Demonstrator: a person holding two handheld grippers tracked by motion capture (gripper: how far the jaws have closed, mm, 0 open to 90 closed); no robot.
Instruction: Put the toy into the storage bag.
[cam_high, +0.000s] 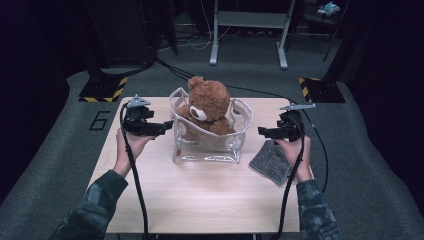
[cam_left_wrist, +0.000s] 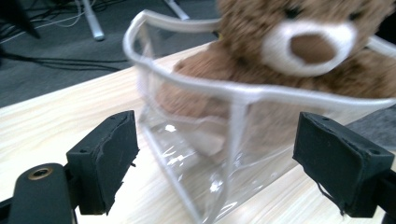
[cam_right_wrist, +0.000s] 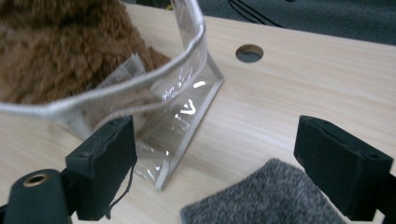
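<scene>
Centre of the high view: a brown teddy bear (cam_high: 207, 106) sits in a clear plastic bag (cam_high: 210, 150) standing upright on the counter (cam_high: 200, 195). The left claw (cam_high: 167, 126), at the bag's left edge, and the right claw (cam_high: 261, 131), just right of the bag, both gape wide, gripping nothing. A grey felt pad (cam_high: 270, 161) lies at lower right beneath the right claw.

We see a grey felt pad (cam_high: 270, 162) lying on the wooden table (cam_high: 200, 200) near its right edge, a metal stand (cam_high: 248, 30) on the floor beyond, and a round hole (cam_right_wrist: 249, 53) in the tabletop.
</scene>
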